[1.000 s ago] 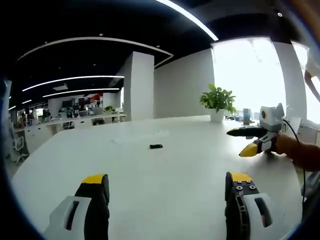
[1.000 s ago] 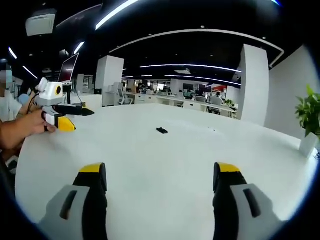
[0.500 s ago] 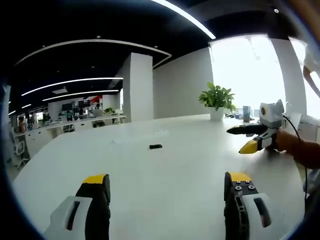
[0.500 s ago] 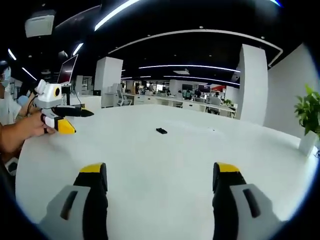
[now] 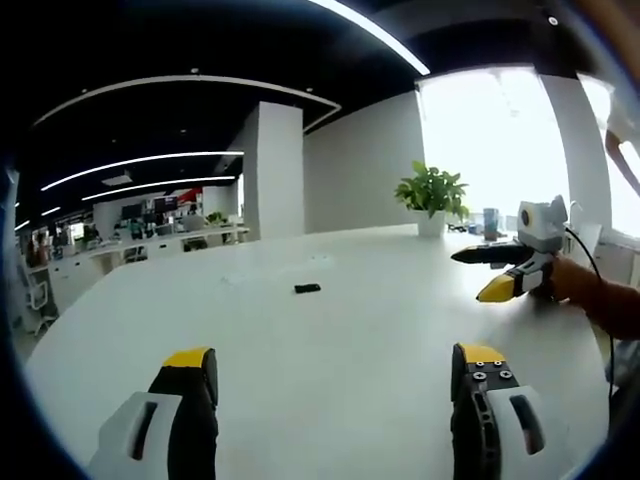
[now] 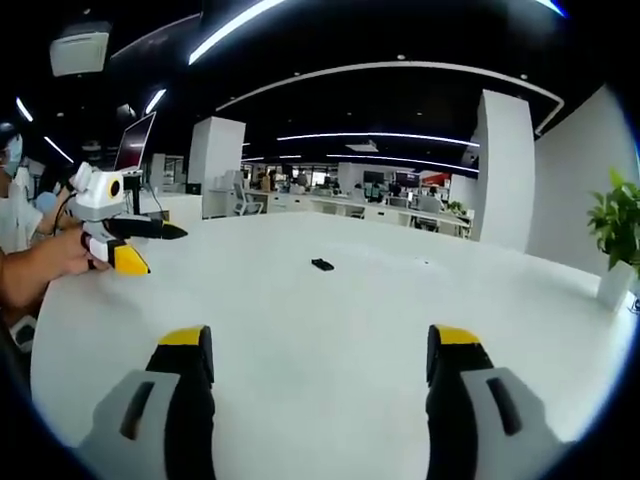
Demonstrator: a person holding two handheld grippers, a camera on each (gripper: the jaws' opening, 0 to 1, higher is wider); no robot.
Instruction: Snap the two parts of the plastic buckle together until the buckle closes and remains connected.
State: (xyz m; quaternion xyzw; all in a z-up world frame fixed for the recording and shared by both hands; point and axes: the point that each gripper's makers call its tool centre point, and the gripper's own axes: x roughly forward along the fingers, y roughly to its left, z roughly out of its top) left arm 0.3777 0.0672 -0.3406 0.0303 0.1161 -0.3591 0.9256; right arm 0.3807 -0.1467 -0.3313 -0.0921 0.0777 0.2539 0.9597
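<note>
A small black buckle (image 5: 307, 288) lies flat far out on the white table (image 5: 330, 340); in the right gripper view the buckle (image 6: 321, 265) is just as distant, and I cannot tell its two parts apart. My left gripper (image 5: 335, 365) is open, jaws wide, well short of the buckle with nothing between them. My right gripper (image 6: 312, 345) is open too and equally far from it. The right gripper (image 5: 485, 273), held by a hand, enters the left gripper view from the right. From the left of the right gripper view comes the left gripper (image 6: 150, 247), also in a hand.
A potted plant (image 5: 433, 200) in a white pot stands at the table's far edge; the plant (image 6: 617, 240) also sits at the right of the right gripper view. Office desks and white pillars lie beyond the table. A person's forearm (image 5: 600, 305) reaches in at the right.
Both views have shifted slightly with the hands. The buckle lies where it was, and both grippers stay open.
</note>
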